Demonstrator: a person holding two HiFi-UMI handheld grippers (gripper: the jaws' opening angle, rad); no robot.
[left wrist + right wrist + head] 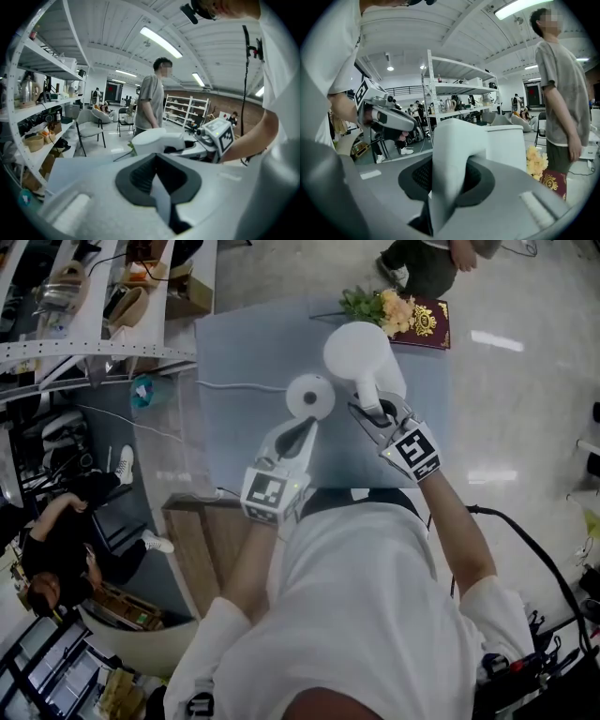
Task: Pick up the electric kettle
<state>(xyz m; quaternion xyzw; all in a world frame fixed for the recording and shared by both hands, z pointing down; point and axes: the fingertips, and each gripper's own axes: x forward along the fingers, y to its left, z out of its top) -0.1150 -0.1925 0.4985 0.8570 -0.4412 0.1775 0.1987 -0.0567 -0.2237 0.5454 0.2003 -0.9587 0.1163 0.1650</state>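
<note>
At the grey table (234,352), beside its base (309,395), the electric kettle (361,354) is clamped by its handle in the right gripper (373,414). That 1 narrow hold may let it swing or slip, and the left gripper (302,430), seemingly closed on nothing, gives no support.

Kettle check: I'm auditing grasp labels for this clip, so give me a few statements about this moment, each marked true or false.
1. The right hand-held gripper is closed on the handle of the kettle. True.
2. The kettle sits on its base. False: the round base lies beside it, to its left in the head view.
3. The flowers lie at the table's far edge, next to a red book. True.
4. The left hand-held gripper grips the kettle. False: it is by the base, and the kettle is not between its jaws.
</note>
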